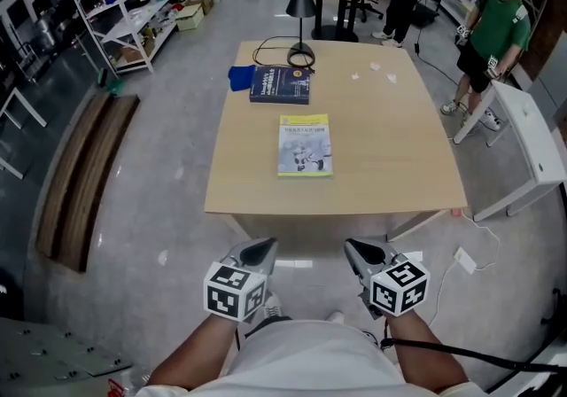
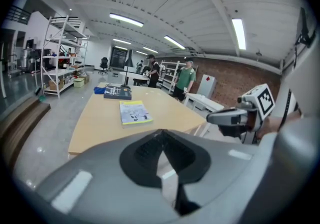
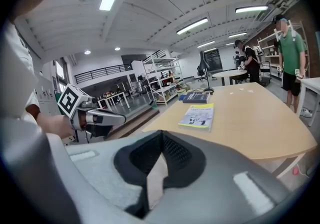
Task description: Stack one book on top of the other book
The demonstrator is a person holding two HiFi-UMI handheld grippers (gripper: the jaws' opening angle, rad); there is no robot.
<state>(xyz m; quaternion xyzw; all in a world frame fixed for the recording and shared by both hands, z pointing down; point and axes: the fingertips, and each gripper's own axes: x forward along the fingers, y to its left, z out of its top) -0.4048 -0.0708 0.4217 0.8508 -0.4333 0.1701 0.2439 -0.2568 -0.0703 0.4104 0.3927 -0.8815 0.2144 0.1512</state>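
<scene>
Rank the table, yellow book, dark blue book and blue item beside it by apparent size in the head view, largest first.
1. table
2. yellow book, though nearer the camera than the next
3. dark blue book
4. blue item

The person wore a white top (image 1: 306,360), with the forearms bare below it. The left gripper (image 1: 262,248) and right gripper (image 1: 353,248) had grey, wedge-shaped jaws with black ribbed linings, and each bore a white cube (image 1: 235,291) printed with black square markers. A thin black cable (image 1: 443,347) ran from the right one.
</scene>
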